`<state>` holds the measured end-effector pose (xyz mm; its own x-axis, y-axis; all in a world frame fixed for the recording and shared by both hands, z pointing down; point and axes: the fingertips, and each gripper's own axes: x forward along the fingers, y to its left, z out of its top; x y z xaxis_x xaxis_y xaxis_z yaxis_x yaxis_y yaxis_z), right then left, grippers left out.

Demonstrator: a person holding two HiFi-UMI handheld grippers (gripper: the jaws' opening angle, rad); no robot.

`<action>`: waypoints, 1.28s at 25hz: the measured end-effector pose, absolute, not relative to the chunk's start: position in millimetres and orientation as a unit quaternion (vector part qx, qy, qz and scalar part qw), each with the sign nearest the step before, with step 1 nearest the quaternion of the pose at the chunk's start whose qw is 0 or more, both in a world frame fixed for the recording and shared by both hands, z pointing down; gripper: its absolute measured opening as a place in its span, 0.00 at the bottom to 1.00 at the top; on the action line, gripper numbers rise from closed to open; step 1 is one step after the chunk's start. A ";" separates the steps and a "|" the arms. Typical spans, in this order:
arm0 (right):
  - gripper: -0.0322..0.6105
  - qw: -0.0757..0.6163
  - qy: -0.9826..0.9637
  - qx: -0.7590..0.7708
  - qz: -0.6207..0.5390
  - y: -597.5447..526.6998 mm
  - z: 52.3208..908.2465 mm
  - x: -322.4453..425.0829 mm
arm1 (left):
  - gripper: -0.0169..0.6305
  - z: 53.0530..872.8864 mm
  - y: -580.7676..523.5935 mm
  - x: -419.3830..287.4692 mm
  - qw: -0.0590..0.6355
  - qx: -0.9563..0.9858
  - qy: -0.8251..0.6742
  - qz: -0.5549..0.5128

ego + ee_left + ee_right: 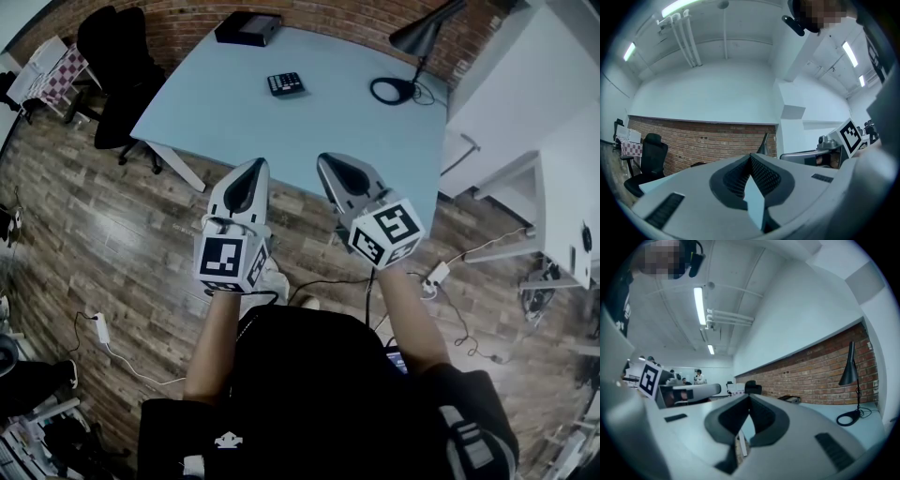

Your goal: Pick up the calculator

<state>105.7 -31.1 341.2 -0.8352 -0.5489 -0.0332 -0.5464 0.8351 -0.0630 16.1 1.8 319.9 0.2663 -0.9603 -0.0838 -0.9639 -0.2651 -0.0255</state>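
The small dark calculator (285, 83) lies far back on the pale blue tabletop (244, 127), well apart from both tongs. A flat black box (247, 28) sits at the far edge and a black desk lamp (419, 36) at the right. Beyond is a red brick wall (328, 14); the floor (84, 234) is grey-brown wood plank. The left tongs (253, 171) and right tongs (329, 161) hover at the near edge, each pinched together on nothing.
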 end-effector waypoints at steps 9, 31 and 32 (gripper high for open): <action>0.05 0.017 0.956 -0.292 -0.025 -75.3 342.0 78.9 | 0.04 320.8 -43.6 -11.2 0.037 -0.796 0.604 0.025; 0.05 0.012 0.951 -0.309 -0.028 -173.1 340.1 -6.8 | 0.04 320.5 -146.6 -96.5 0.031 -0.810 0.585 0.025; 0.05 0.011 0.950 -0.310 -0.027 -176.1 340.6 -10.7 | 0.04 321.0 -149.6 -100.7 0.030 -0.811 0.584 0.026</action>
<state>-10.7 -176.1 340.6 -0.8072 -0.5903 -0.0042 -0.5891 0.8059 -0.0590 -100.7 -149.6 321.0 0.3159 -0.9457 -0.0762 -0.9488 -0.3155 -0.0182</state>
